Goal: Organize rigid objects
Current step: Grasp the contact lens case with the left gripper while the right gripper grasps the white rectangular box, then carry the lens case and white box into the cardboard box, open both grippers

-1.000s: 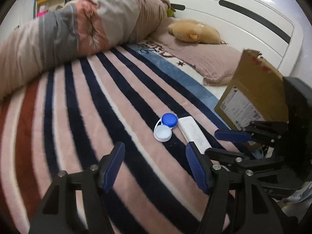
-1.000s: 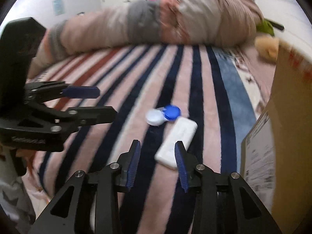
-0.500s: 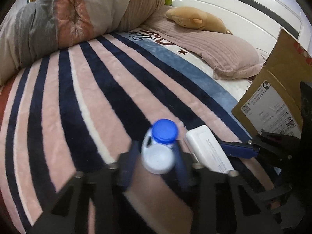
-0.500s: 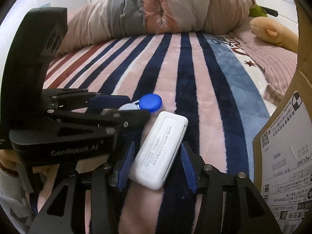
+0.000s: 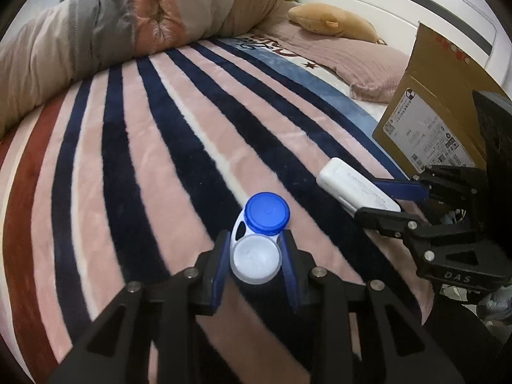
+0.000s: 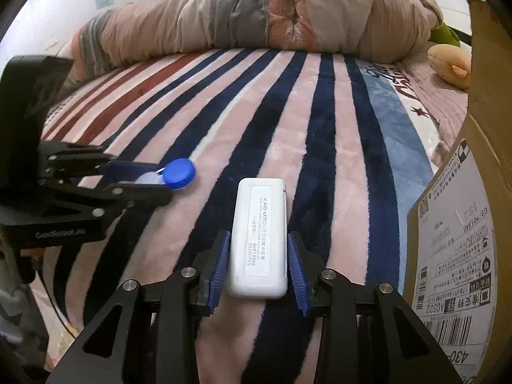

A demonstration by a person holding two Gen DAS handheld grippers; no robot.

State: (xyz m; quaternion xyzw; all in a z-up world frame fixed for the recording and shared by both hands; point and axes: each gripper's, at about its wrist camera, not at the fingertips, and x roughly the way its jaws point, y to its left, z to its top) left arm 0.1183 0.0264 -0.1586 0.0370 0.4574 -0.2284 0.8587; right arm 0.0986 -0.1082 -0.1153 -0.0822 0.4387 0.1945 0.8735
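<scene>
A contact lens case (image 5: 257,240) with one blue cap and one white cap lies on the striped blanket (image 5: 160,160). My left gripper (image 5: 256,265) is shut on its white-cap end. The case also shows in the right wrist view (image 6: 174,174), with the left gripper (image 6: 140,179) around it. A flat white rectangular case (image 6: 259,236) with a printed label lies on the blanket. My right gripper (image 6: 257,265) is shut on its near end, both pads against its sides. In the left wrist view the white case (image 5: 355,190) sits in the right gripper (image 5: 384,200).
An open cardboard box (image 5: 432,121) stands at the right, close to the white case; it also shows in the right wrist view (image 6: 464,240). A rolled duvet (image 5: 128,32) lies along the far side. A pink pillow (image 5: 361,64) and a plush toy (image 5: 332,22) lie by the headboard.
Both grippers moved forward and down onto the objects. The left closed on the lens case's white-cap end. The right closed on the white case, which now lies straight between its fingers.
</scene>
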